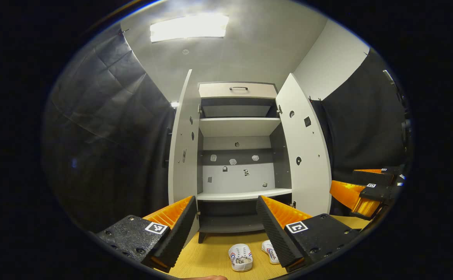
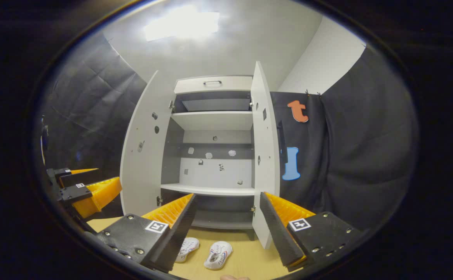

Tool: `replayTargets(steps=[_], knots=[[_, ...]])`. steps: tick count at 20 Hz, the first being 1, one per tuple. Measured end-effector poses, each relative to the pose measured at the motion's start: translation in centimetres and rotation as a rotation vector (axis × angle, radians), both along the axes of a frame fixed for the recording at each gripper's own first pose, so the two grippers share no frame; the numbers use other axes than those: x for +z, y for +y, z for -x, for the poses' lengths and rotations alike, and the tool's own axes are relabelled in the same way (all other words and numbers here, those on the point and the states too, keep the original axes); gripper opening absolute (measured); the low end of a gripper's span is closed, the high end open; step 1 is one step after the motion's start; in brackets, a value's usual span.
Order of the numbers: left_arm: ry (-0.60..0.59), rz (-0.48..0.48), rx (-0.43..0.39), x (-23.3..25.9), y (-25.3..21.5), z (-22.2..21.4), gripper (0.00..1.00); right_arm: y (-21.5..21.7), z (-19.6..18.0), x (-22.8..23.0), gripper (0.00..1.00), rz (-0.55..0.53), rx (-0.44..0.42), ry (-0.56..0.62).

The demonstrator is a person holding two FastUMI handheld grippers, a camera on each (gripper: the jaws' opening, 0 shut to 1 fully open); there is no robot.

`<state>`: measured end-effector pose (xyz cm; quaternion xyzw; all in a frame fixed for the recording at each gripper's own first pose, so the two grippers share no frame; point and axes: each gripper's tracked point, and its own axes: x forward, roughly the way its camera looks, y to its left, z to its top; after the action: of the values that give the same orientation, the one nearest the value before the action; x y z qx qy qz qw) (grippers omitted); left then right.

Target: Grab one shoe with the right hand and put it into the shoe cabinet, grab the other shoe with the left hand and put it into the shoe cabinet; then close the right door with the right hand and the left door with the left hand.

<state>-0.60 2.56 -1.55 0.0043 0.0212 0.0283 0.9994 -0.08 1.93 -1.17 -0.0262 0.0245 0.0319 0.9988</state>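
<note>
White shoes (image 1: 241, 257), toes away from cabinet (image 1: 237, 155)

Shoes: I see two white shoes, left shoe (image 1: 241, 257) and right shoe (image 1: 270, 251), side by side on the floor before the cabinet.
Shoe cabinet (image 1: 239, 155): white, both doors open, shelves bare.
</note>
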Motion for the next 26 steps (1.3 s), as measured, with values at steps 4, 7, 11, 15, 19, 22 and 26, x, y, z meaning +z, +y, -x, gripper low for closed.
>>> replayTargets(steps=[4, 7, 11, 15, 19, 22, 26], knots=[[-0.002, 0.003, 0.004, -0.2, 0.3, -0.1, 0.94, 0.4, -0.6, -0.5, 0.96, 0.0, 0.001, 0.01], [-0.012, 0.014, 0.015, -0.1, 0.7, -0.2, 0.94, 0.7, -1.6, -1.5, 0.96, 0.003, -0.004, 0.02], [-0.01, 0.013, 0.036, -0.4, 1.7, 0.1, 0.94, 1.3, -2.8, -5.1, 0.97, 0.024, -0.01, 0.077], [-0.014, 0.007, 0.075, -0.9, 3.8, 0.1, 0.94, 2.9, -4.9, -13.9, 0.97, 0.063, 0.006, 0.262], [0.014, 0.007, 0.105, -2.1, 5.3, 0.0, 0.94, 4.6, -5.4, -25.0, 0.86, 0.098, 0.049, 0.521], [0.021, 0.014, 0.113, -2.7, 6.0, -0.3, 0.95, 5.1, -5.6, -31.1, 0.69, 0.118, 0.059, 0.66], [0.032, 0.001, 0.125, -3.4, 6.9, -1.0, 0.95, 5.7, -5.8, -35.6, 0.65, 0.121, 0.071, 0.756]])
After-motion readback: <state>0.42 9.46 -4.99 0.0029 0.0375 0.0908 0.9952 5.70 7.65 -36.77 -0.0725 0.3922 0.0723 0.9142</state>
